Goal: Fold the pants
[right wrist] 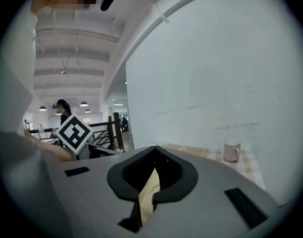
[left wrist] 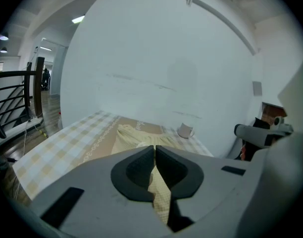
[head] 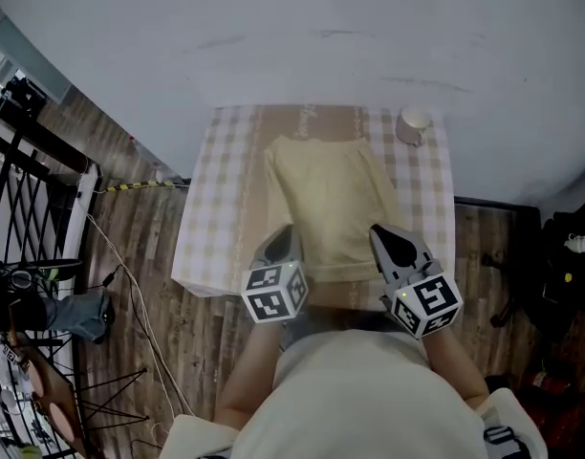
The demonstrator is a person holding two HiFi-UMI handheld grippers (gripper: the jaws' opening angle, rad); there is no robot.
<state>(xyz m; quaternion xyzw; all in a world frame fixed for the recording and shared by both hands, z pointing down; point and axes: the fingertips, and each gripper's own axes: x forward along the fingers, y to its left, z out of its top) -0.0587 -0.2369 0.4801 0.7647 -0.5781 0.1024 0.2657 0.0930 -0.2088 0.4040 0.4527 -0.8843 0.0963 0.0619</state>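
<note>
Head view shows the pale yellow pants point(head: 331, 204) lying lengthwise down the middle of the checked desk point(head: 211, 208), with their near end at the person's edge. The left gripper point(head: 283, 237) and right gripper point(head: 383, 237) each pinch a near corner, jaws closed thin on the fabric, likely so that this end lifts evenly and can be carried over toward the far end. The cloth looks finely checked, soft and mostly flat, slightly bunched at the far end near the mug point(head: 413, 125).
</note>
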